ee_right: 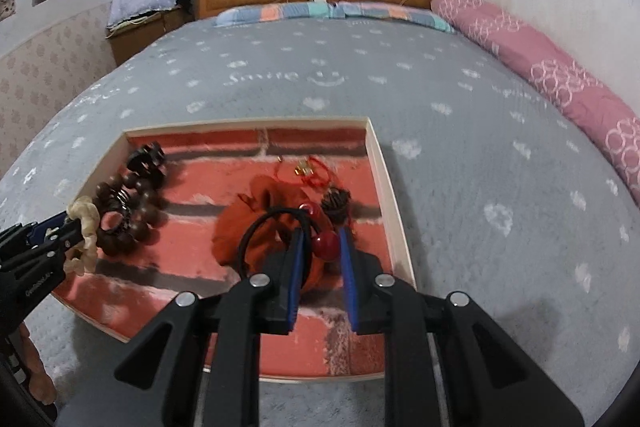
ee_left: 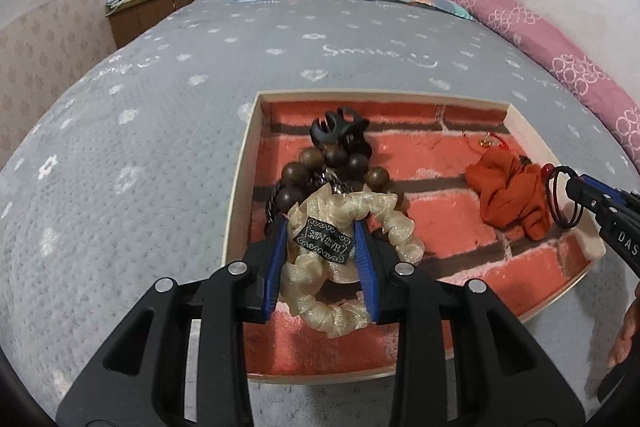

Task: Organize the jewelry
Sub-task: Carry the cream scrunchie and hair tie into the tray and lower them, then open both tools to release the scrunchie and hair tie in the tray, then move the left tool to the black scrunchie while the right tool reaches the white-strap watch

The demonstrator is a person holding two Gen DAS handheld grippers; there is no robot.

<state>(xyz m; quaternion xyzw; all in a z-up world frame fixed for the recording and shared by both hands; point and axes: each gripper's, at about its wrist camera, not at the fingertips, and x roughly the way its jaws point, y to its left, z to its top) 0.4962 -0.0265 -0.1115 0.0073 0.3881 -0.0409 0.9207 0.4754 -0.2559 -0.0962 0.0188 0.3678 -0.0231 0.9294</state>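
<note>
Between the left gripper's (ee_left: 322, 227) jaws hangs a ruffled cream scrunchie (ee_left: 340, 267).

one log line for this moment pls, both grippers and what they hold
left gripper: shut on cream scrunchie | right gripper: shut on black hair tie with red bead | both over tray | orange scrunchie in tray

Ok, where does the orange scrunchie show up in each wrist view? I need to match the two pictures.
Left wrist view: the orange scrunchie lies right of centre, near the tray's right wall, just left of the right gripper.
Right wrist view: the orange scrunchie lies at centre, behind the right gripper and its black hair tie.
Shared landmark: the black claw clip near the tray's far left corner.
</note>
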